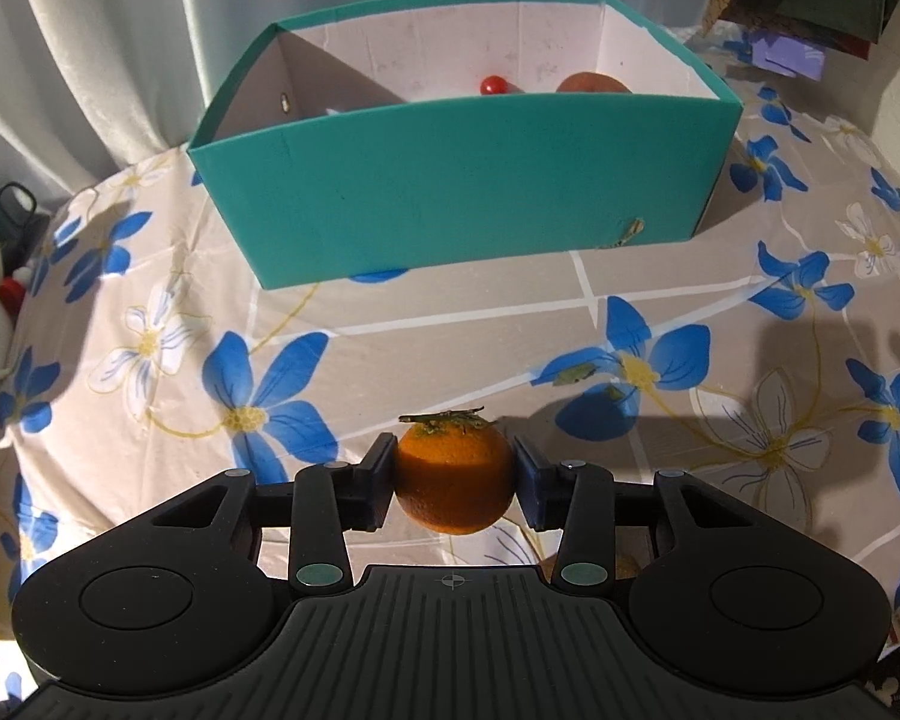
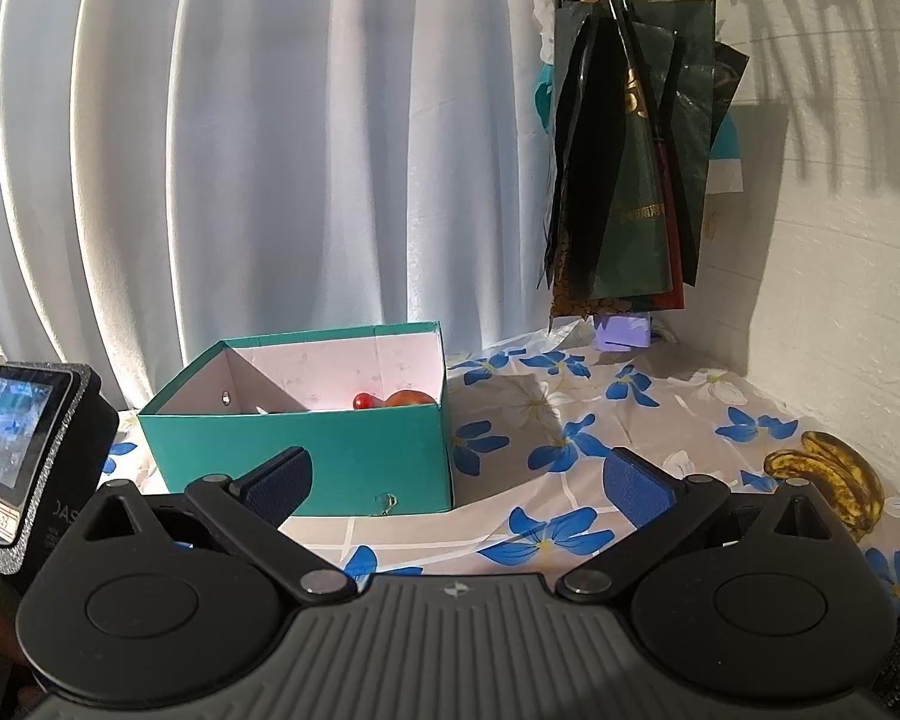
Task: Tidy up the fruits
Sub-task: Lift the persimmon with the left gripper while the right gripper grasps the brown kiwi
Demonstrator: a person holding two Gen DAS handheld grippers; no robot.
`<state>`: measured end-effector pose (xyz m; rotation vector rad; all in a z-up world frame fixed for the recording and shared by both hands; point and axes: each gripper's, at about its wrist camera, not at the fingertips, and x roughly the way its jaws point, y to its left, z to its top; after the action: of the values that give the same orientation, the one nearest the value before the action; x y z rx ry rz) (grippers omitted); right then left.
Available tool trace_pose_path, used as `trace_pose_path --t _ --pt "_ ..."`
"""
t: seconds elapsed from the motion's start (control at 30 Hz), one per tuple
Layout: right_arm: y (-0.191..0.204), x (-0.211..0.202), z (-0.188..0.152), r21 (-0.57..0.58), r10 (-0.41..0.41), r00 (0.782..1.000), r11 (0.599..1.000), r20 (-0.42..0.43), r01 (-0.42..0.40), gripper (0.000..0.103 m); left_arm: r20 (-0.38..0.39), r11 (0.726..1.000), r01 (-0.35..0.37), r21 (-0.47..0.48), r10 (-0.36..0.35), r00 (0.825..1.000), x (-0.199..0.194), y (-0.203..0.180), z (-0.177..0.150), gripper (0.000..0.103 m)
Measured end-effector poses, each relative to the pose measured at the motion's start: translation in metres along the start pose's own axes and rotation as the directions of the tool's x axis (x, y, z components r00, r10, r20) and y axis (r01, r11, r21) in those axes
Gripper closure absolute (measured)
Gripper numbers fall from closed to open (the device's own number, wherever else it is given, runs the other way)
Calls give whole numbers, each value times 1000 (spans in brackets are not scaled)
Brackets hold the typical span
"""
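Note:
My left gripper (image 1: 455, 477) is shut on an orange (image 1: 455, 480) with a green stem cap, held above the flowered tablecloth in front of the teal box (image 1: 462, 180). The box is open-topped with a divider; a small red fruit (image 1: 493, 84) and a larger orange-red fruit (image 1: 594, 84) lie in its right compartment. My right gripper (image 2: 459, 483) is open and empty, right of and nearer than the box (image 2: 306, 456). The red fruit (image 2: 363, 401) and larger fruit (image 2: 411, 399) show there too. A spotted banana bunch (image 2: 834, 480) lies on the table at the right.
White curtains hang behind the table. Dark bags (image 2: 630, 150) hang in the back right corner by a white wall. The other gripper's camera screen (image 2: 18, 426) shows at the left. Dark clutter (image 1: 6, 222) sits off the table's left edge.

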<state>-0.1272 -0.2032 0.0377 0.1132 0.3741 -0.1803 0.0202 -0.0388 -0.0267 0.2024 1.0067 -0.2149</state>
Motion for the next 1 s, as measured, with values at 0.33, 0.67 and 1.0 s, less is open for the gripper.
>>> trace_pose_path --t 0.33,0.67,1.0 --pt "26 1 -16 -40 77 995 996 -69 -80 0 72 999 -13 -47 17 997 -27 26 5 58" --pt "64 10 -46 -100 167 960 976 -224 -193 0 119 994 -41 -103 53 991 -47 59 5 58" --pt "104 41 -77 -164 219 906 942 -362 -293 0 109 992 -46 -114 58 992 -46 76 0 58"
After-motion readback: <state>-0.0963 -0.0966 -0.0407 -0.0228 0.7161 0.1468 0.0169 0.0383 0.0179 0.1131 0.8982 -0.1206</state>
